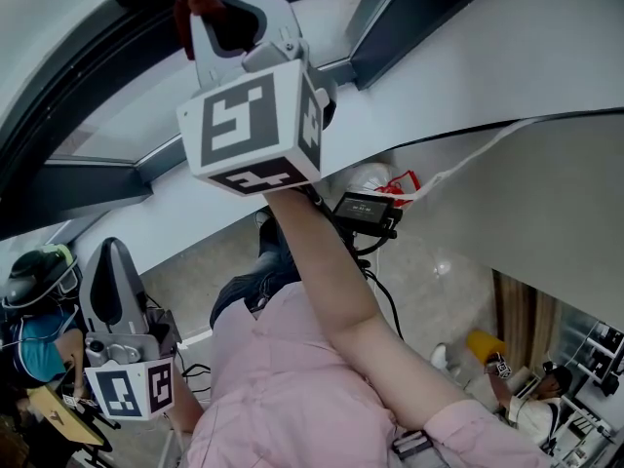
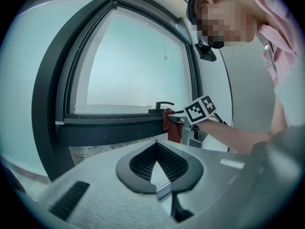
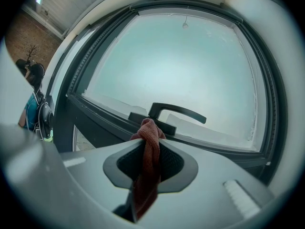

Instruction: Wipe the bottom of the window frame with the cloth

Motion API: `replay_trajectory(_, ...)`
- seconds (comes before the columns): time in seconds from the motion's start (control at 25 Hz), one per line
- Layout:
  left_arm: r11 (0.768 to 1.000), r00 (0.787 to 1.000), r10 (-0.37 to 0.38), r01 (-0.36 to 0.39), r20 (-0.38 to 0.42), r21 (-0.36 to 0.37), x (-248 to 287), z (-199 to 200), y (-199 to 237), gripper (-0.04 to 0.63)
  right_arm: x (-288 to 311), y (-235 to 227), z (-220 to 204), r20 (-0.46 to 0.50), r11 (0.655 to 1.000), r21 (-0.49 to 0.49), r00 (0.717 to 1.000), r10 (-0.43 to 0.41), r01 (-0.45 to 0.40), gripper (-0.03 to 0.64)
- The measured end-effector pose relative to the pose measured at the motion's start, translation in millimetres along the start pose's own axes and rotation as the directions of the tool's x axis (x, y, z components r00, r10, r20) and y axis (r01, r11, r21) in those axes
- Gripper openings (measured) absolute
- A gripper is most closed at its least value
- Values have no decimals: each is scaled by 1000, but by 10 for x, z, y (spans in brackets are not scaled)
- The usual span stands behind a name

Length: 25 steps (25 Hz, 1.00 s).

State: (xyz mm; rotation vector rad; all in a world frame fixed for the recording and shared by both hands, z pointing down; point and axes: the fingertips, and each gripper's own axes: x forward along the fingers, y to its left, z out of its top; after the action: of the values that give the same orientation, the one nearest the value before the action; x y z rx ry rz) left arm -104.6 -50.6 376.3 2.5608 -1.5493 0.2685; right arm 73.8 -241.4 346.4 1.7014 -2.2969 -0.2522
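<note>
Seemingly against the window frame (image 3: pixel 97 114), the cloth (image 3: pixel 150 133) sits pinched in the right claw (image 3: pixel 148 151); left claw (image 2: pixel 156 163) closed.

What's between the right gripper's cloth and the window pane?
The black window handle, mounted on the bottom frame, sits just beyond the red cloth. The right gripper view shows it clearly.

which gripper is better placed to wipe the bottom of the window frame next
Right. The right gripper holds the dark red cloth at the dark window frame's bottom rail, by the black handle. The left gripper is shut, empty and held low.
</note>
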Motion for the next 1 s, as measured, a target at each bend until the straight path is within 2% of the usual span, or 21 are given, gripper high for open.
replay_trajectory(0.4, 999, 999, 32, -32, 6, 4, -24, 16, -55, -2, -11, -7, 9, 10, 999, -15, 1000, 30, -30, 63)
replay_trajectory(0.64, 999, 999, 50, -50, 13, 3, 125, 58, -206, -2, -44, -15, 28, 31, 994, -29, 993, 110, -109, 63)
replay_trajectory(0.72, 999, 999, 38, -38, 22, 6, 225, 79, -334, -2, -75, -40, 13, 38, 990, -41, 990, 135, -133, 63)
replay_trajectory(0.84, 1000, 1000, -5, 5, 20, 2, 350, 126, -516, -2, -149, -131, -63, 9, 990, -57, 992, 128, -127, 63)
replay_trajectory(1.0, 1000, 999, -10, 10, 34, -1, 441, 175, -599, -2, -143, -248, -84, 2, 990, -53, 992, 129, -129, 63)
